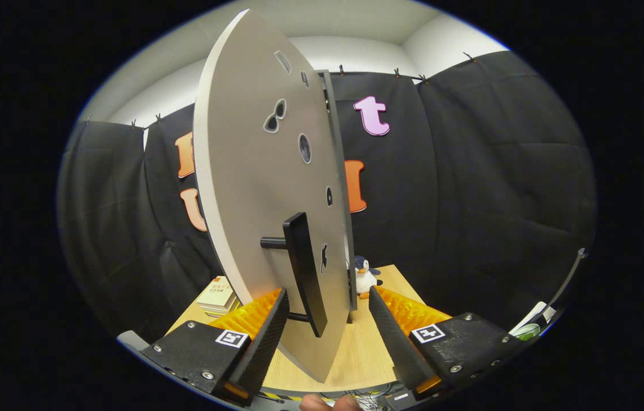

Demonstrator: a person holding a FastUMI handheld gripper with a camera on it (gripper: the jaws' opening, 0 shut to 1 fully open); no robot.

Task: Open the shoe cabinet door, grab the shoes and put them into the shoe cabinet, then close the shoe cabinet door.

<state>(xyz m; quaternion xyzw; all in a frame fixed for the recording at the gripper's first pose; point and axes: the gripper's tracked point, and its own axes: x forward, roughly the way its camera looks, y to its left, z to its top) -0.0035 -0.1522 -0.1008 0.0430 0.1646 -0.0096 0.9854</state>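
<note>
My gripper (327, 319) sat nearest, fingers spread apart, clenched on nothing. The cabinet door (253, 188) stood edge-on between them, swung open, its dark bar handle (305, 265) at 12 o'clock just ahead of the tips; left finger (268, 337) close beside the handle, contact unclear. I judged the door step in hand: keep the handle centred, close squarely on it, move along the hinge arc. Toy penguin (365, 275) at 1 o'clock on the wooden table (359, 348), books (218, 295) at 10. No shoes seen

Tongs (327, 319) spread wide, fingers (268, 337) w/ gap between, not clamped on anything.
</note>
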